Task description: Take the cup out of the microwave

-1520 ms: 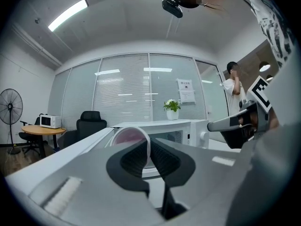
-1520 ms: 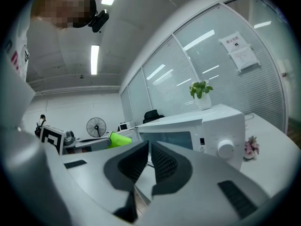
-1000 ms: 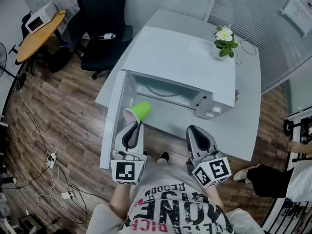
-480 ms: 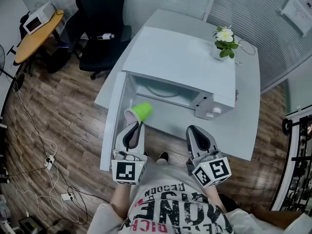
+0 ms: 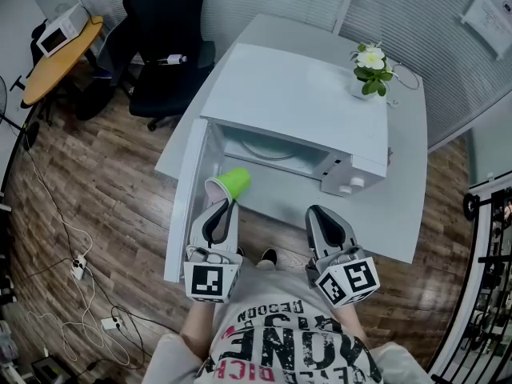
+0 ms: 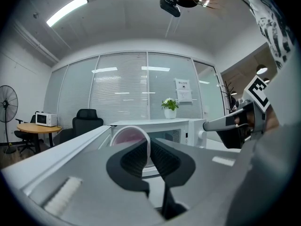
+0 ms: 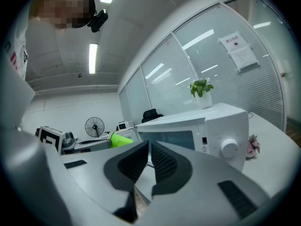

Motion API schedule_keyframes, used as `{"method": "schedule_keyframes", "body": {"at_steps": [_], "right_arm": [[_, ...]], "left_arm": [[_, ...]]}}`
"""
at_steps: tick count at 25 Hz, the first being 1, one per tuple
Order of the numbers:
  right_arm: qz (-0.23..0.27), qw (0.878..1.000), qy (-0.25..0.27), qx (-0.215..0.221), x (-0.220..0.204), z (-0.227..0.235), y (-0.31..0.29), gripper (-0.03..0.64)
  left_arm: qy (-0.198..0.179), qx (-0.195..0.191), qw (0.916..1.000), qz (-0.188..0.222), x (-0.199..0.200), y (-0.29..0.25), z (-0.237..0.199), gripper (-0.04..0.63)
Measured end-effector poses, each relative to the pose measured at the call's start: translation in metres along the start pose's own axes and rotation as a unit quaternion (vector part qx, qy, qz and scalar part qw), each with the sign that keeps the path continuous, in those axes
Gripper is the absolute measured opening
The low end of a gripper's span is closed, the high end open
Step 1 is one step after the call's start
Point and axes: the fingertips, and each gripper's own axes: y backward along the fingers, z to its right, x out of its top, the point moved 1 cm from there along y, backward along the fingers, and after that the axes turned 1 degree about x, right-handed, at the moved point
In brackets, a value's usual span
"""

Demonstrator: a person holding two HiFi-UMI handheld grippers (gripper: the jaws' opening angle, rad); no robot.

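- The person's shirt fills the bottom of the head view, and both tongs reach forward from it over the near edge of the white table (image 5: 406, 206).
- The left gripper (image 5: 225, 206) pinches the wall of the green cup (image 5: 229, 184) at its rim. The left gripper view shows that rim caught between the narrowed jaws.
- The cup lies on its side with its mouth toward the person. It hangs clear of the oven cavity, in front of the opening and just beside the swung-out door (image 5: 185, 194). Its place matches the earlier frames.
- The right gripper (image 5: 318, 212) hovers near the microwave's knob side with its jaws drawn nearly together and nothing between them. It too is unmoved.
- The microwave (image 5: 308, 102) stands open in the middle of the table, and a potted plant (image 5: 370, 67) sits at the far right corner of its top.
- A second ago someone's leg and shoe showed on the floor past the table's right edge; that spot now shows only wood floor.
- Farther off, a black office chair (image 5: 166, 42) stands beyond the table's left corner.
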Motion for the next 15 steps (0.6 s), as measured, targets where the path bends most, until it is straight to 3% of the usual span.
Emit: {"method": "schedule_keyframes", "body": {"at_steps": [15], "right_arm": [[-0.005, 1.000, -0.001, -0.003, -0.0012, 0.0061, -0.0048, 0.028]], "left_arm": [[0.015, -0.003, 0.9998, -0.016, -0.0011, -0.0087, -0.0004, 0.032]]}}
